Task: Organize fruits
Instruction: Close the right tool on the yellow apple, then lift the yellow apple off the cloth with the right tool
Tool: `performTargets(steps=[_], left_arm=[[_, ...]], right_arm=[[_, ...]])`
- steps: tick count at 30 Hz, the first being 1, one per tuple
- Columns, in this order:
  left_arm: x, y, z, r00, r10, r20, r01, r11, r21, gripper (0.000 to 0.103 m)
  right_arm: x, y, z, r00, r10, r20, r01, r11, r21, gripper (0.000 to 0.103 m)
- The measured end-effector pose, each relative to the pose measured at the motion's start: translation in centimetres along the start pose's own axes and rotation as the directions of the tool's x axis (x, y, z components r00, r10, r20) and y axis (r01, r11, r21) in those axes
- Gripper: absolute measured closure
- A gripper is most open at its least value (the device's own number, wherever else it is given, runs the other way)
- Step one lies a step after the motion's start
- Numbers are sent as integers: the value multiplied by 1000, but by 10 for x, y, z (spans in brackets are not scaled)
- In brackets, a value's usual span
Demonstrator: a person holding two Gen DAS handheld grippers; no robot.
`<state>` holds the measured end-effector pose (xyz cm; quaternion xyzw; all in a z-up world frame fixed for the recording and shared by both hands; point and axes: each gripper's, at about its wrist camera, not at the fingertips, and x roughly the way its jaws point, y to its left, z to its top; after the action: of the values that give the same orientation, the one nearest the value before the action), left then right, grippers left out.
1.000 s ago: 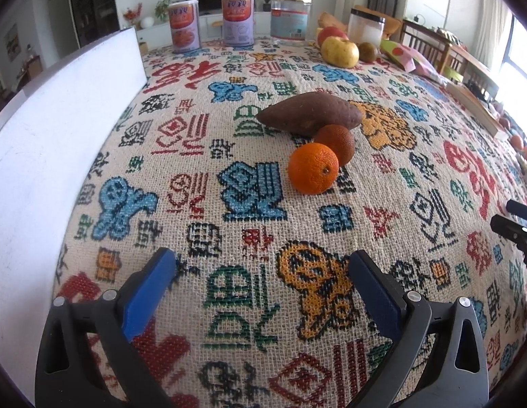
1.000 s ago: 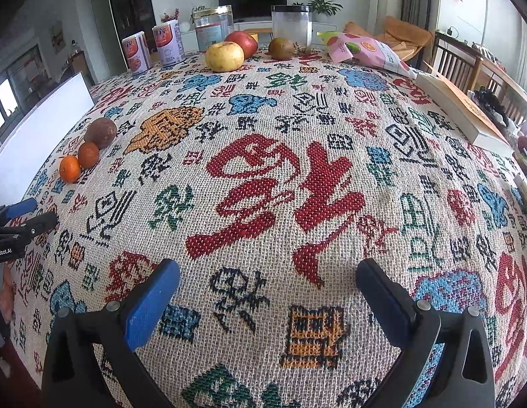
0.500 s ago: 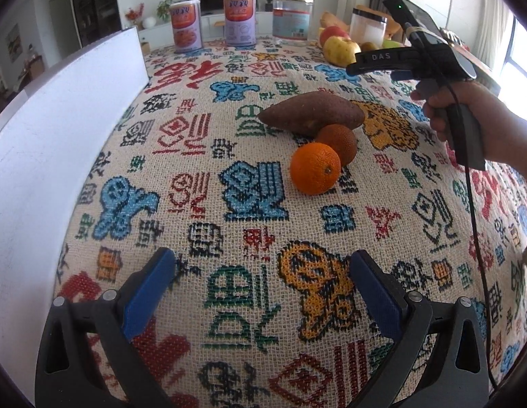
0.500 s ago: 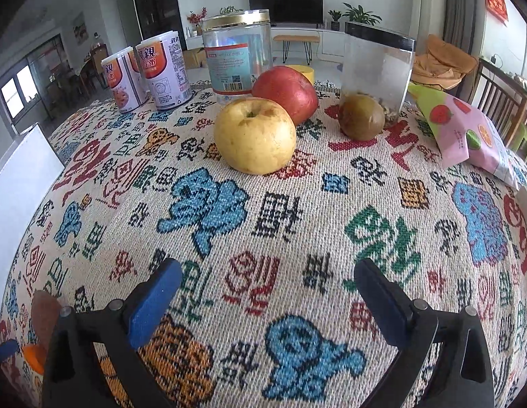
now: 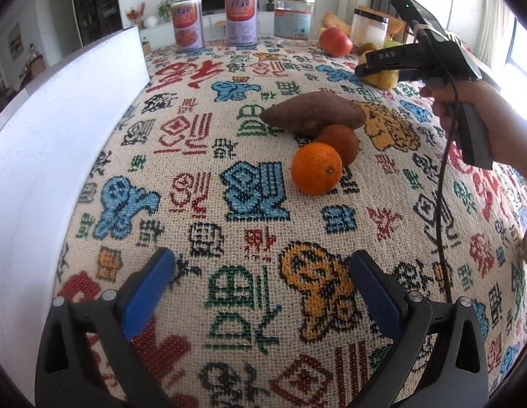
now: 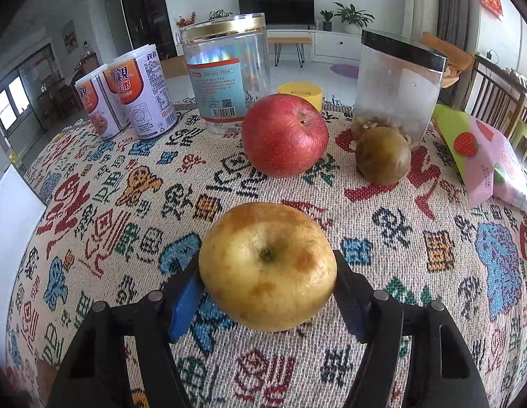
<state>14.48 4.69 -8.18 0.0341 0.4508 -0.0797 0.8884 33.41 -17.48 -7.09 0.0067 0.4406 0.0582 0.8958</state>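
In the right wrist view my right gripper [image 6: 267, 289] has its two blue pads against the sides of a yellow apple [image 6: 267, 265] that rests on the patterned cloth. A red apple [image 6: 285, 134] and a brown-green kiwi [image 6: 382, 154] lie behind it. In the left wrist view my left gripper [image 5: 260, 289] is open and empty above the cloth. An orange [image 5: 316, 168], a darker orange [image 5: 340, 142] and a sweet potato [image 5: 312, 114] lie together ahead of it. The right gripper [image 5: 392, 61] shows there at the far right, over the yellow apple [image 5: 382, 78].
Two cans [image 6: 141, 102], a clear jar with a gold lid [image 6: 229, 68] and a black-lidded jar [image 6: 396, 85] stand at the table's back. A pink snack bag [image 6: 484, 156] lies right. A white board [image 5: 59, 129] stands along the left edge.
My right gripper has moved forward to the yellow apple and closed its pads onto it. The left gripper has stayed in place, open.
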Motion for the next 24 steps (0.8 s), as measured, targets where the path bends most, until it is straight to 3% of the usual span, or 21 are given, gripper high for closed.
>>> performTargets(steps=[5,12,18,19,22,24], left_arm=[[0,0,0,1000,1,0,-1,1000,0,0],[1,0,0,1000,2,0,-2,1000,0,0],[1,0,0,1000,2,0,-2,1000,0,0],[1,0,0,1000,1,0,-1,1000,0,0],[1,0,0,1000,1,0,-1,1000,-1,0],[1,0,0,1000,1,0,-1,1000,0,0]], right_arm=[[-62,-10,-76,999,10,-36,-13,997,-70,33],[-145,-23,-180,999,-5,-50,2,999,-49,33],[-172,-14,-223,999,-50,21,51,998,-30,33],[-171,-13,-227,998,-63,31,63,998,-26,31],[-159,-12,-226,996,-81,-27,80,996,-27,0],[-158,-14,-226,997,-73,-31,73,997,-18,0]])
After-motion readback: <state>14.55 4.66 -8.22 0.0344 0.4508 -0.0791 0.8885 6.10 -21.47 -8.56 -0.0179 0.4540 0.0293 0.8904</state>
